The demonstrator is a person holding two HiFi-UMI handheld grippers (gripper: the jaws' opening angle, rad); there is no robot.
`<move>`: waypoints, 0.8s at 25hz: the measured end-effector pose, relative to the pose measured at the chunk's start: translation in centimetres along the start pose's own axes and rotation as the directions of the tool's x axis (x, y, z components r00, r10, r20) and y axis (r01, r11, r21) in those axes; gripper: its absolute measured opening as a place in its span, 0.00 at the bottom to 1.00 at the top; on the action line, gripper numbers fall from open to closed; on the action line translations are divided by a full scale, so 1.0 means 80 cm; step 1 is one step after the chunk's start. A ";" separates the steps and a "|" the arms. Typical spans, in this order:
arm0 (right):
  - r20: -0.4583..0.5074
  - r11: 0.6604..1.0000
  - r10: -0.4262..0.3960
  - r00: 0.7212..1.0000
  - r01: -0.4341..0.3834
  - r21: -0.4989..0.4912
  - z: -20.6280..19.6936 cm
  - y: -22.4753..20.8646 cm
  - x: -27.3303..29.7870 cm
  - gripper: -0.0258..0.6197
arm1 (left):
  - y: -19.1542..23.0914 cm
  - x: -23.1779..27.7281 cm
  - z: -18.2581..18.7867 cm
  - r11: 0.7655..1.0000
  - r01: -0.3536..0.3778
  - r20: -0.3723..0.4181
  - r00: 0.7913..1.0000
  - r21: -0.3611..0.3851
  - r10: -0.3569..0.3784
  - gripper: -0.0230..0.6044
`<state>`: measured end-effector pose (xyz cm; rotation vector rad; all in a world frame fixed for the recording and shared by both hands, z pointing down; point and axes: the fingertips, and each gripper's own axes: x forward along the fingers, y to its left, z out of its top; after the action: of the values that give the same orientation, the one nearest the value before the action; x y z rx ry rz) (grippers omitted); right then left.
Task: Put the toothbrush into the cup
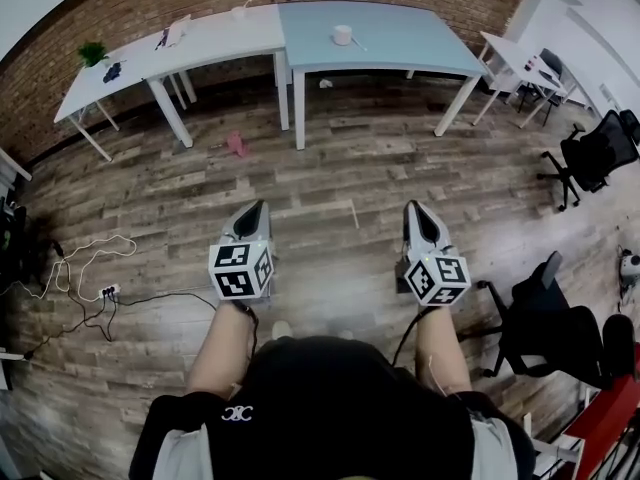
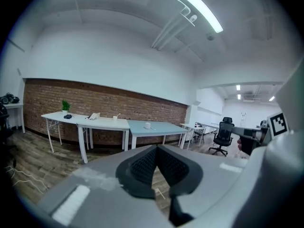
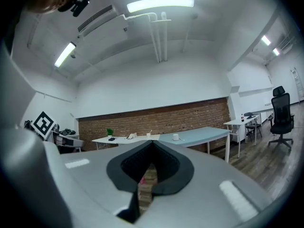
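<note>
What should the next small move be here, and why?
Probably step forward toward the light blue table. The white cup stands on it, well out of reach, while the left gripper and right gripper are both shut with nothing between their jaws.

Pale blue rectangular table [image 1: 400, 43]: one small white cup [image 1: 343, 35]. Long white table [image 1: 205, 40] alongside: small green potted plant [image 1: 92, 53], second white cup [image 1: 239, 11]. Wood-plank floor [image 1: 330, 168]: small pink object [image 1: 237, 144], white power strip with cables [image 1: 108, 291].
</note>
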<state>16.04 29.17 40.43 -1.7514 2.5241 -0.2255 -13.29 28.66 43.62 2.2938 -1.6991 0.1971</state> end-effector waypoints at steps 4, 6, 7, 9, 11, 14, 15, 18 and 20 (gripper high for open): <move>0.006 1.000 -0.013 1.000 0.013 -0.012 -0.001 0.018 0.004 0.05 | 0.024 -0.001 0.007 0.998 -0.019 0.009 1.000 0.063 0.018 0.05; 0.009 0.999 -0.032 0.999 0.032 -0.014 -0.001 0.029 0.006 0.05 | 0.038 -0.003 0.011 0.996 -0.021 0.013 1.000 0.091 0.020 0.05; 0.010 0.999 -0.043 0.999 0.043 -0.012 -0.001 0.035 0.008 0.05 | 0.045 -0.003 0.012 0.996 -0.014 0.013 1.000 0.090 0.013 0.05; 0.016 0.998 -0.058 0.998 0.058 -0.007 -0.003 0.049 0.011 0.05 | 0.059 -0.001 0.013 0.997 0.001 0.015 1.000 0.083 -0.002 0.05; 0.028 0.998 -0.068 0.997 0.068 -0.008 -0.004 0.065 0.011 0.05 | 0.072 -0.002 0.014 0.996 0.013 0.017 1.000 0.085 -0.014 0.05; 0.036 0.996 -0.091 0.995 0.091 -0.002 -0.009 0.086 0.008 0.05 | 0.089 -0.004 0.013 0.995 0.038 0.012 0.999 0.093 -0.039 0.05; 0.034 0.995 -0.099 0.994 0.099 -0.002 -0.011 0.091 0.007 0.05 | 0.093 -0.003 0.012 0.993 0.042 0.009 0.999 0.108 -0.043 0.05; 0.024 0.994 -0.111 0.994 0.112 -0.018 -0.016 0.108 0.003 0.05 | 0.104 0.000 0.006 0.988 0.044 -0.003 0.999 0.151 -0.044 0.05; 0.022 0.993 -0.114 0.993 0.115 -0.027 -0.017 0.116 0.001 0.05 | 0.111 0.002 0.001 0.989 0.053 -0.008 0.999 0.137 -0.053 0.05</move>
<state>7.24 32.36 40.37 -1.9011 2.4272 -0.1775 -21.70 26.07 44.87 2.4313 -1.6683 0.3168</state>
